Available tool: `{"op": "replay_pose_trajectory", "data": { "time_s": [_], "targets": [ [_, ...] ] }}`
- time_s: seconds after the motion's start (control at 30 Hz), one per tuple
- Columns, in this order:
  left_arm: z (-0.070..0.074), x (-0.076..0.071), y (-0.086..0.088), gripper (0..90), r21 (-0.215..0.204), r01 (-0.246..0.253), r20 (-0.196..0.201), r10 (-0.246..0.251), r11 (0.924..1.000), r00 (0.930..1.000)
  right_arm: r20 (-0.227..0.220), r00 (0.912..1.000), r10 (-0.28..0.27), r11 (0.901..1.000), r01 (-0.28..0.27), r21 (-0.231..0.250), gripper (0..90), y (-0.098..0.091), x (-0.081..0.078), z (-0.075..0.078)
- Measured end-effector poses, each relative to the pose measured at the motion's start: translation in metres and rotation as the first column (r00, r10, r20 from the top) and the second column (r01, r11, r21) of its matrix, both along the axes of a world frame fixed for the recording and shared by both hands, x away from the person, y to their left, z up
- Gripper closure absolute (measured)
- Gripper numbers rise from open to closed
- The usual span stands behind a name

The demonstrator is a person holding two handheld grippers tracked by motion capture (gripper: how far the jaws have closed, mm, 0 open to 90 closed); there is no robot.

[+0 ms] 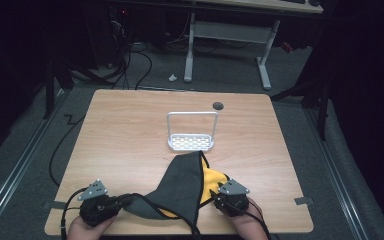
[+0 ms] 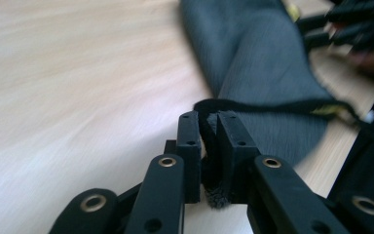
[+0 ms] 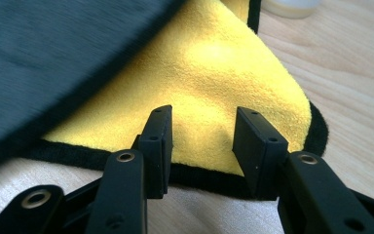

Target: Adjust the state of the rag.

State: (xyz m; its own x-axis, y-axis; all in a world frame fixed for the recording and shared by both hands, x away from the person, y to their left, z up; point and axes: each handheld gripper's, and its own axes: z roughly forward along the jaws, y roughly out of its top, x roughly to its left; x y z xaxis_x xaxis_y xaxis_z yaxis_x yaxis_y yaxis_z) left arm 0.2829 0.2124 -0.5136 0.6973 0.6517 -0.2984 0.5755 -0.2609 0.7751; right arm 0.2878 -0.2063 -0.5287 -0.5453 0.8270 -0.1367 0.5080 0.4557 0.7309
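Note:
A cloth [image 1: 182, 187], grey on one side and yellow on the other with black trim, lies folded near the table's front edge. My left gripper [image 1: 122, 201] sits at its left end. In the left gripper view the jaws [image 2: 208, 122] are pinched on the black-trimmed hem of the grey cloth [image 2: 263, 63]. My right gripper [image 1: 214, 196] is at the cloth's right side. In the right gripper view it [image 3: 202, 122] stands open, its jaws straddling the trimmed edge of the yellow corner [image 3: 214, 73] without pressing on it.
A white metal rack [image 1: 192, 131] with a tall handle stands mid-table behind the cloth. A round cable hole [image 1: 218, 105] is near the table's far edge. The wooden table [image 1: 125, 135] is bare on the left. The other gripper [image 2: 355, 24] shows beyond the cloth.

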Motion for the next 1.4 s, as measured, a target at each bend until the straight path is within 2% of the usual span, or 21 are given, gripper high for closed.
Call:
{"op": "replay_pose_trajectory", "data": {
  "time_s": [0.1,0.2,0.23,0.37,0.43,0.47,0.53,0.6,0.67,0.7,0.73,0.83,0.93,0.97,1.03,1.13,1.2,1.3,1.33,1.37,1.4],
  "targets": [
    [-0.006,-0.007,0.014,79.3,0.036,-0.043,-0.007,0.043,0.9984,0.999,-0.014,0.9998,-0.016,0.9998,0.016,0.009,59.4,-0.003,0.001,0.001],
    [-0.007,-0.007,0.024,77.1,0.017,-0.089,-0.022,0.09,0.9959,0.9958,-0.024,0.998,-0.059,0.9982,0.059,0.001,59.8,-0.015,-0.001,0.002],
    [-0.004,-0.006,0.025,77.0,0.004,-0.102,-0.008,0.102,0.9947,0.9947,-0.023,0.9973,-0.07,0.9975,0.07,-0.004,59.7,-0.018,-0.002,0.002],
    [0.001,-0.005,0.021,71.4,-0.015,-0.106,0.013,0.106,0.9943,0.9943,-0.019,0.9946,-0.102,0.9947,0.101,-0.019,59.9,-0.031,-0.004,0.003],
    [0.008,0.0,0.009,69.0,-0.037,-0.082,0.036,0.084,0.9959,0.9959,-0.033,0.9936,-0.108,0.9938,0.109,0.024,59.9,-0.04,-0.007,0.002],
    [0.008,0.0,0.009,67.5,-0.037,-0.082,0.036,0.084,0.9959,0.9959,-0.033,0.9936,-0.108,0.9938,0.109,0.024,59.9,-0.04,-0.007,0.002],
    [0.013,0.01,-0.01,64.9,-0.035,-0.051,0.062,0.053,0.9981,0.9967,-0.038,0.9931,-0.111,0.9933,0.112,0.027,60.7,-0.039,-0.005,0.002],
    [0.013,0.015,-0.016,64.5,-0.036,-0.048,0.066,0.05,0.9982,0.9966,-0.032,0.9931,-0.112,0.9933,0.113,0.023,61.4,-0.037,-0.005,0.002],
    [0.011,0.021,-0.023,64.6,-0.067,-0.028,0.026,0.03,0.9974,0.9992,-0.028,0.9935,-0.11,0.9936,0.111,0.023,61.4,-0.037,-0.005,0.001],
    [0.01,0.02,-0.027,64.5,-0.088,-0.009,0.014,0.01,0.9961,0.9999,-0.03,0.9932,-0.112,0.9932,0.113,0.027,61.4,-0.037,-0.005,0.001],
    [0.01,0.015,-0.031,64.3,-0.087,0.008,0.013,-0.007,0.9962,0.9999,-0.036,0.993,-0.112,0.993,0.113,0.032,61.3,-0.038,-0.005,0.001],
    [0.005,-0.004,-0.037,63.4,-0.035,0.046,0.012,-0.045,0.9983,0.9989,-0.034,0.9934,-0.11,0.9934,0.111,0.031,61.4,-0.038,-0.005,0.001],
    [-0.001,-0.021,-0.031,61.4,-0.015,0.039,-0.015,-0.039,0.9991,0.9991,-0.029,0.9936,-0.11,0.9936,0.11,0.024,61.5,-0.037,-0.005,0.001],
    [-0.004,-0.029,-0.026,61.1,0.006,0.028,-0.025,-0.028,0.9996,0.9993,-0.028,0.9935,-0.11,0.9936,0.111,0.022,61.6,-0.037,-0.005,0.001],
    [-0.004,-0.03,-0.024,59.9,0.004,0.021,-0.029,-0.021,0.9998,0.9994,-0.03,0.9934,-0.111,0.9936,0.111,0.02,61.6,-0.037,-0.006,0.002],
    [0.002,-0.029,-0.031,57.8,-0.008,0.036,-0.009,-0.036,0.9993,0.9993,-0.028,0.9937,-0.108,0.9939,0.109,0.017,61.8,-0.036,-0.006,0.002],
    [0.009,-0.023,-0.048,57.3,0.028,0.084,0.027,-0.085,0.9961,0.996,-0.03,0.9937,-0.109,0.9938,0.109,0.02,61.8,-0.036,-0.005,0.002],
    [0.016,-0.014,-0.071,56.3,0.05,0.145,0.049,-0.147,0.9882,0.9879,-0.03,0.9933,-0.111,0.9934,0.112,0.023,61.8,-0.037,-0.005,0.001],
    [0.016,-0.008,-0.088,56.7,0.063,0.184,0.047,-0.187,0.9809,0.9812,-0.03,0.9934,-0.111,0.9934,0.112,0.024,61.8,-0.037,-0.005,0.001],
    [0.016,-0.008,-0.088,56.8,0.063,0.184,0.047,-0.187,0.9809,0.9812,-0.03,0.9934,-0.111,0.9934,0.112,0.024,61.8,-0.037,-0.005,0.001],
    [0.014,-0.005,-0.095,56.8,0.072,0.205,0.032,-0.207,0.9762,0.9777,-0.031,0.9935,-0.109,0.9936,0.11,0.025,61.8,-0.037,-0.005,0.001]
  ]
}}
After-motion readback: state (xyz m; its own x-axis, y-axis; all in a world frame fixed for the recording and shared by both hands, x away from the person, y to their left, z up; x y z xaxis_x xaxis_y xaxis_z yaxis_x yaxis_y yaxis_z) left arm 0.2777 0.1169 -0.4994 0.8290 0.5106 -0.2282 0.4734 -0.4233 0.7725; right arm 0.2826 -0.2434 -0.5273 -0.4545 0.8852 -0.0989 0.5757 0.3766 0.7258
